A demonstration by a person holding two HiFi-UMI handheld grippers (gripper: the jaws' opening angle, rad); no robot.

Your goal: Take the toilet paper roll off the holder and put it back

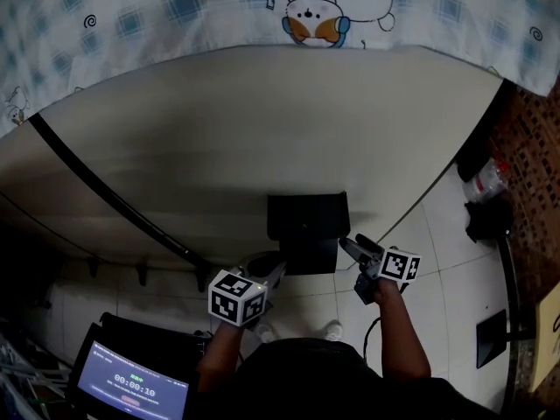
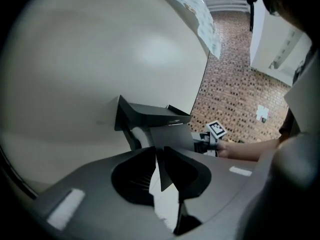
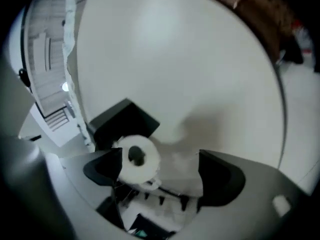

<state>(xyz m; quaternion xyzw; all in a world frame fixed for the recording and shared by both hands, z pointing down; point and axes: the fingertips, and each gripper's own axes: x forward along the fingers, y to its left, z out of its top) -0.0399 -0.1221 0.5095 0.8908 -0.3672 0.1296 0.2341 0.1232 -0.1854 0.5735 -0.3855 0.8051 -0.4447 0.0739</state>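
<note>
A black toilet paper holder (image 1: 306, 226) is fixed to the cream wall (image 1: 227, 129). In the right gripper view the white toilet paper roll (image 3: 139, 160) sits under the holder (image 3: 122, 121), its hollow end facing me. My right gripper (image 3: 162, 170) is open wide, and the roll lies against its left finger (image 3: 102, 168) without being pinched. The same gripper (image 1: 350, 248) is at the holder's lower right corner in the head view. My left gripper (image 2: 161, 166) is at the holder's lower left, its jaws nearly together on a corner of the holder's grey cover flap (image 2: 171, 134).
A black stripe (image 1: 105, 191) runs slantwise down the wall. A patterned cloth (image 1: 306, 7) hangs above. A screen with a timer (image 1: 131, 385) stands at lower left. Dark objects (image 1: 488, 217) lie on the tiled floor at right, beside a brick-patterned surface (image 1: 534, 147).
</note>
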